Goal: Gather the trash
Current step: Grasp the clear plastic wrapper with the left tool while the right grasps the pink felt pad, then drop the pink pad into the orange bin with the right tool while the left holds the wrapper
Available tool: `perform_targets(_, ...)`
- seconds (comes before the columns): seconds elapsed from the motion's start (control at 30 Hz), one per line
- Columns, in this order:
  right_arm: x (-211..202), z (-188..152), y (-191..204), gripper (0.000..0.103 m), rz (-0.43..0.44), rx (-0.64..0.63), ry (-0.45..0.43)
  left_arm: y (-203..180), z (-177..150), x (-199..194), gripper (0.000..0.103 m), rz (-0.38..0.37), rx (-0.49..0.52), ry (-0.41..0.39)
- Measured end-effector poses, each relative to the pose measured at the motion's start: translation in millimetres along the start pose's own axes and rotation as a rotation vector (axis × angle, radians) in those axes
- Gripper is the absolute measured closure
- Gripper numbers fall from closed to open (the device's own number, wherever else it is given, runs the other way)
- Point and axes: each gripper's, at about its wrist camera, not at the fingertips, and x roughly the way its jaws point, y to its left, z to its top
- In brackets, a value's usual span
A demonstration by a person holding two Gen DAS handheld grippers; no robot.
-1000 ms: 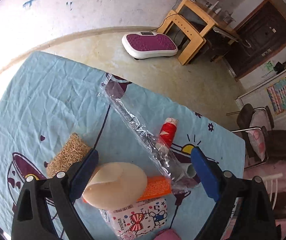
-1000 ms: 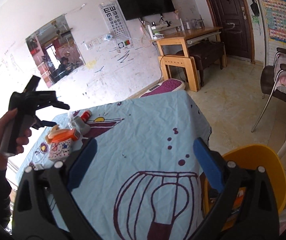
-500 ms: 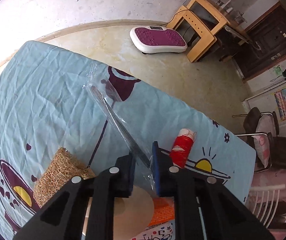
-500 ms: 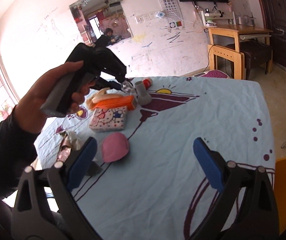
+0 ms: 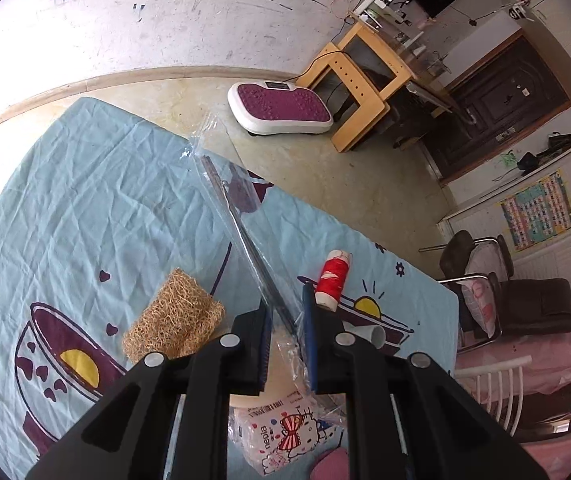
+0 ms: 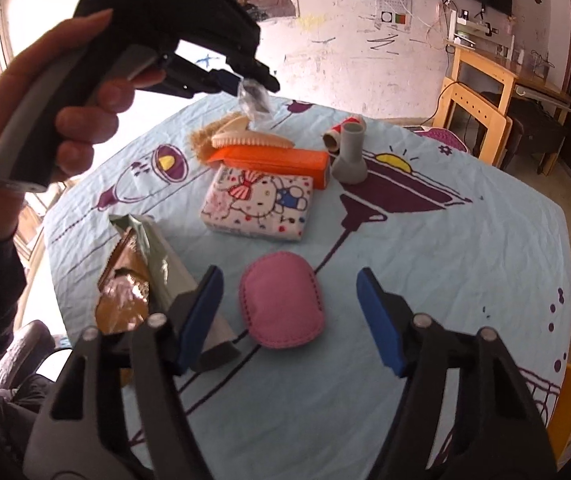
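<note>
My left gripper is shut on a long clear plastic wrapper and holds it lifted above the blue tablecloth. In the right wrist view the left gripper is up at the top left with the crumpled wrapper hanging from its tips. My right gripper is open and empty, low over the table, its fingers on either side of a pink pad. A torn brown and silver foil wrapper lies by its left finger.
On the cloth lie a Hello Kitty tissue pack, an orange box, a beige brush, a grey pipe piece, a red thread spool and a loofah pad. A yellow bin rim shows at the right.
My left gripper closed on the clear wrapper and lifted it off the table. My right gripper swung left and down over the pink pad and stayed open.
</note>
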Motion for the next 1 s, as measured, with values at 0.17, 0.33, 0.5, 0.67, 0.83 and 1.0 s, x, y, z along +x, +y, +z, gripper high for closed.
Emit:
perform_targets(0.17,21.7,4.0,3.5,0.037,-0.028,-0.003,0.091,0.9,-9.3,-15.9,0.092,-0.059,0.021,-0.005)
perform_targets(0.33,27.2,2.4,10.0,0.05,-0.083,-0.03,0.117,0.6,-14.7,-30.3,0.092,-0.11,0.038,-0.018)
perform_targets(0.5,20.9,0.0,4.3,0.076,-0.108,0.007,0.101,0.7,-19.8,-39.2,0.092,-0.135,0.055,-0.025)
perform_targets(0.67,1.1,-2.5,-15.5,0.079,-0.093,0.102,0.025,2.6,-22.2,-37.9,0.092,-0.139,0.054,-0.02)
perform_targets(0.83,-34.5,-8.7,-47.6,0.079,-0.137,0.186,-0.058,-4.8,-24.9,-40.4,0.092,-0.14,0.077,-0.022)
perform_targets(1.0,-75.9,-32.6,-108.0,0.079,-0.245,0.333,-0.134,-29.4,-31.4,-39.2,0.092,-0.148,0.113,-0.024)
